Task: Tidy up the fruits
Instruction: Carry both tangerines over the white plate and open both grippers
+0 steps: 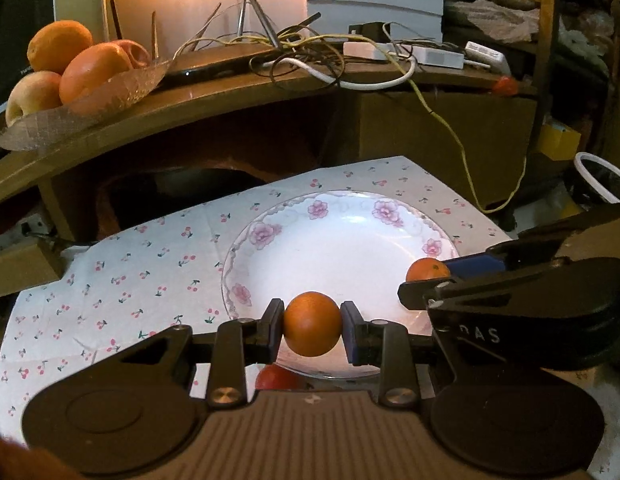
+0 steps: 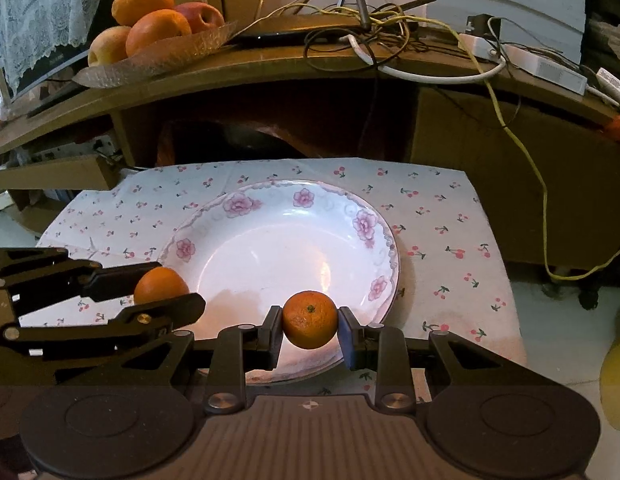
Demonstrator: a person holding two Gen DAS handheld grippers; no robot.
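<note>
1. Tangerines are what matter now: two small ones, each clamped in a claw. The left gripper (image 1: 313, 330) is closed on the left tangerine (image 1: 312, 323), its pads pressing both sides, and it hangs above the near rim of the plate (image 1: 329, 240).
2. The right gripper (image 2: 310, 326) grips the right tangerine (image 2: 310, 319) the same way, stem end up, over the plate's near edge.
3. From each wrist view the other claw shows at the side with its fruit between the fingers, so both hands are at the plate together.
4. The plate itself, flowered and white, lies on a cherry-print cloth (image 2: 449, 240) and holds nothing yet; I judge no fruit has been set down on it.
5. A red fruit (image 1: 276, 378) peeks out by the plate's near rim, below the left claw; what it is I cannot tell.
6. On the shelf (image 2: 270, 68) behind, a glass dish (image 2: 158, 56) carries oranges and apples, well apart from the plate.
7. What seems left: lower and release both tangerines onto the plate, then deal with the red fruit.
</note>
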